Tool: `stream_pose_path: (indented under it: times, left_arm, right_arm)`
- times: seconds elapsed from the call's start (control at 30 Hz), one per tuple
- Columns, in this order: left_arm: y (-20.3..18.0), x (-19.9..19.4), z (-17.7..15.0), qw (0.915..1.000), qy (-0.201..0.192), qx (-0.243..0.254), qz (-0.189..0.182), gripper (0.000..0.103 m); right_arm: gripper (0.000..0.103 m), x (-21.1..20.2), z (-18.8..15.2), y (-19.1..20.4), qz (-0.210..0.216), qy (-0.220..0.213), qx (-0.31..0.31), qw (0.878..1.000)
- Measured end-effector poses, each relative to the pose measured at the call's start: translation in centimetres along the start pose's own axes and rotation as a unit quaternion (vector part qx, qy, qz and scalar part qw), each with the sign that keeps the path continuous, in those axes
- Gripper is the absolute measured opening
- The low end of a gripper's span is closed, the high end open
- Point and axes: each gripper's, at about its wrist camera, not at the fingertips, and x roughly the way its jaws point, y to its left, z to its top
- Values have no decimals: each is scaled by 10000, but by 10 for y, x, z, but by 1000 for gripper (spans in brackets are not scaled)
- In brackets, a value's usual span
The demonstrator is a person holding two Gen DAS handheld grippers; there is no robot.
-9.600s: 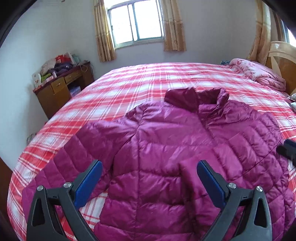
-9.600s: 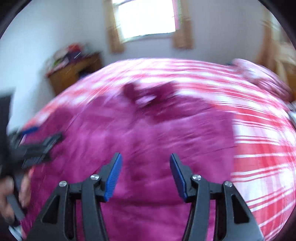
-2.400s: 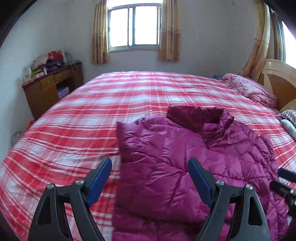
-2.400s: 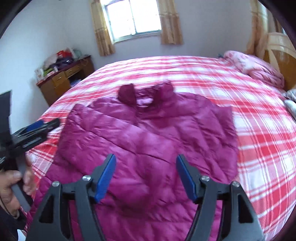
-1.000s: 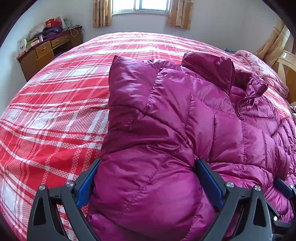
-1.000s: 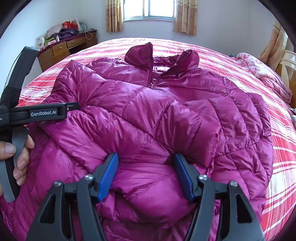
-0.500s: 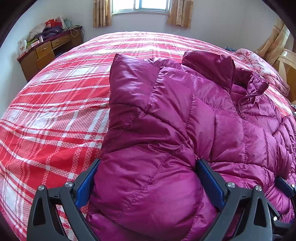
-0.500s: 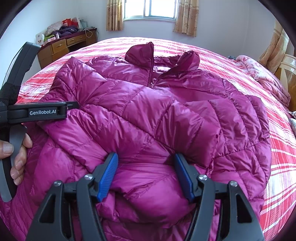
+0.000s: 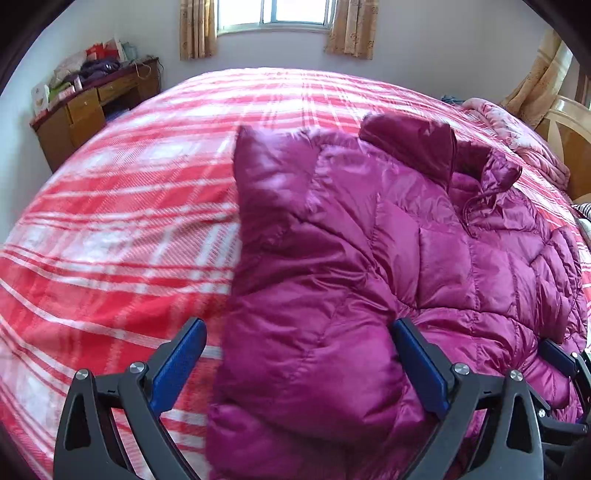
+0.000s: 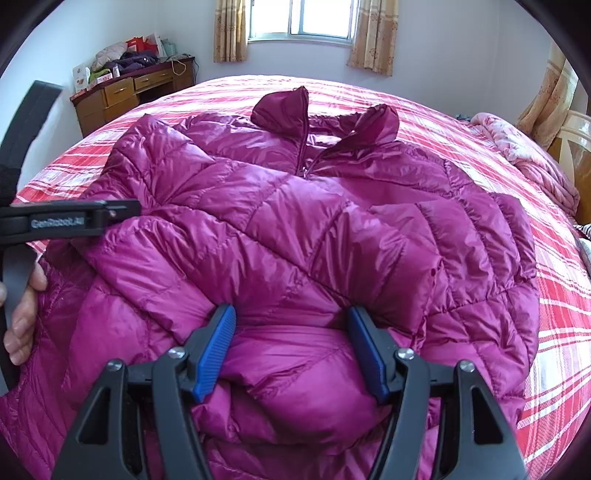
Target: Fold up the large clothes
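Observation:
A magenta quilted puffer jacket (image 9: 369,258) lies on the red plaid bed (image 9: 129,221), collar toward the window, both sleeves folded in over the front. My left gripper (image 9: 297,358) is open, its jaws wide apart over the jacket's left hem area, with fabric bulging between them. My right gripper (image 10: 291,350) is open, jaws astride a puffed fold of the jacket (image 10: 295,229) near the hem. The left gripper also shows at the left edge of the right wrist view (image 10: 74,219), held by a hand.
A wooden desk (image 10: 125,92) with clutter stands at the far left by the wall. A pink blanket (image 10: 532,155) and a wooden headboard (image 9: 565,129) are at the right. A curtained window (image 10: 303,18) is behind the bed.
The left gripper has lifted and shifted left, so more bed shows beside the jacket. The right gripper has barely moved. Earlier the left sleeve was folded in over the front.

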Motion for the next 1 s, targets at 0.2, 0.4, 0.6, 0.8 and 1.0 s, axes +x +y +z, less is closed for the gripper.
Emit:
stream_pose_path:
  times: [0.2,0.4,0.6,0.8,1.0]
  left_arm:
    - [6,-40,34,9986,-508,167,13,100]
    - [-4,-33,86,9978,-617,235,-42,100]
    - [-19,0,119,9991,-382,9,-178,100]
    - [-28,23,155,9986,-304,-280,-320,100]
    - [-60,52,201,9993,-284,-33,-251,100]
  right_arm:
    - [74,-17,13,-11,567,358,3,9977]
    - [89,-48,71,-46,644,-262,275,9972]
    - [89,-22,136,-85,136,-390,666,9969]
    - [89,30,179,-103,-212,-162,805,9964]
    - [89,61,196,-108,-525,44,517,9973]
